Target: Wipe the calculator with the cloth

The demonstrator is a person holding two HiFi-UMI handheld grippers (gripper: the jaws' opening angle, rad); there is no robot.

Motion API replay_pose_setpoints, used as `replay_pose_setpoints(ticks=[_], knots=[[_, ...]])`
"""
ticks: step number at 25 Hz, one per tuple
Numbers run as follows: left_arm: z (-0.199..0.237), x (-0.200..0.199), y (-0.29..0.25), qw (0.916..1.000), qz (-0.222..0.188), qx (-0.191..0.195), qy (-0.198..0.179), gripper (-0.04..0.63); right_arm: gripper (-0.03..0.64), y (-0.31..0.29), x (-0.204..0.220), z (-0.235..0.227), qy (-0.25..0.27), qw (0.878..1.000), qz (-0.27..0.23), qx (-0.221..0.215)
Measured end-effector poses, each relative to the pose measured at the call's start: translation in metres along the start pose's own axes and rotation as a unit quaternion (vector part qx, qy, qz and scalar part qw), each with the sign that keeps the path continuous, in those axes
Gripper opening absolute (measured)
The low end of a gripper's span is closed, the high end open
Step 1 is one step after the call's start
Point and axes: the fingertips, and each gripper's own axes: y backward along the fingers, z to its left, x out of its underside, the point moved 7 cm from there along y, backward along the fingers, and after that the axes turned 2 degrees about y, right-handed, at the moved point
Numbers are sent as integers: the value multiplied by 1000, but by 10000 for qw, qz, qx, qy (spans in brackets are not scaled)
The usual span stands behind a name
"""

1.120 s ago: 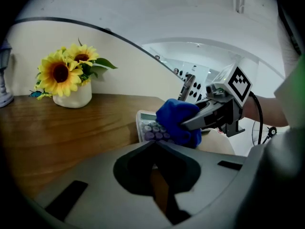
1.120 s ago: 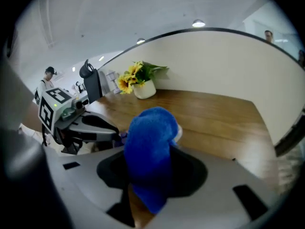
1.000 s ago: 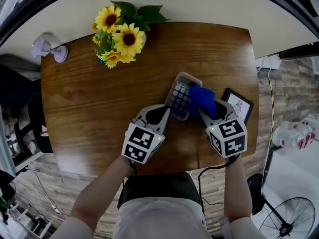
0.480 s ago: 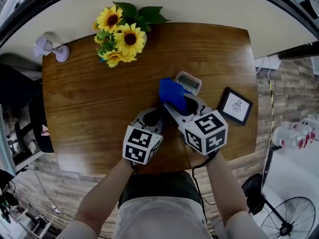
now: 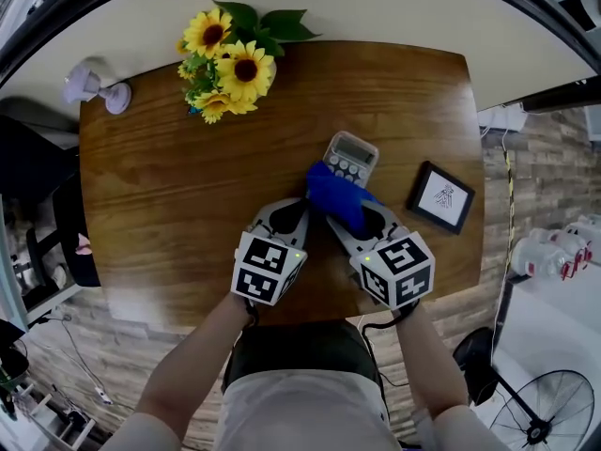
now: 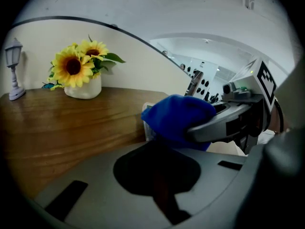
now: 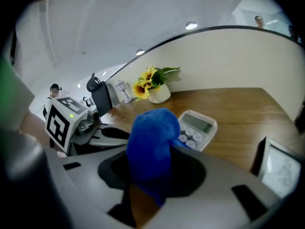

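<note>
A white calculator [image 5: 352,157] with a grey display lies on the wooden table [image 5: 169,195], right of the middle. My right gripper [image 5: 346,212] is shut on a bunched blue cloth [image 5: 336,195], which lies over the calculator's near half and hides its lower keys. In the right gripper view the cloth [image 7: 150,142] bulges up from the jaws, with the calculator [image 7: 196,127] just beyond it. My left gripper [image 5: 299,212] is shut with nothing in it, its tip beside the calculator's near left corner. The left gripper view has the cloth [image 6: 176,118] directly ahead.
A vase of sunflowers [image 5: 225,69] stands at the table's far edge, with a small lamp figure [image 5: 94,90] at the far left corner. A black picture frame [image 5: 441,197] lies right of the calculator. The table's near edge is just behind both grippers.
My right gripper swept the cloth from the calculator's right side leftward over the keys, then back toward me a little. The left gripper stayed where it was.
</note>
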Motion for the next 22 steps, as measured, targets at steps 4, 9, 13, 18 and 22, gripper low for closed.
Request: replay_pose_setpoints(ticks=[4,9,13,18,22], knots=[[1,2,0,10000,77,5,37,2,155,24,25,-21,-154,9984,303,460],[2,2,8,9997,253,-19,-36,2,152,55,39,-42,-863,9930,139,793],[-1,-7,25,9996,212,-121,-106,2,152,79,27,-41,-832,9918,-49,969],[-9,-41,60,9998,-146,-121,-26,2,149,112,-19,-25,-539,9896,-759,1100],[-22,-78,96,9980,-506,-224,-291,2,149,145,-61,-8,-337,9833,-1348,1175]])
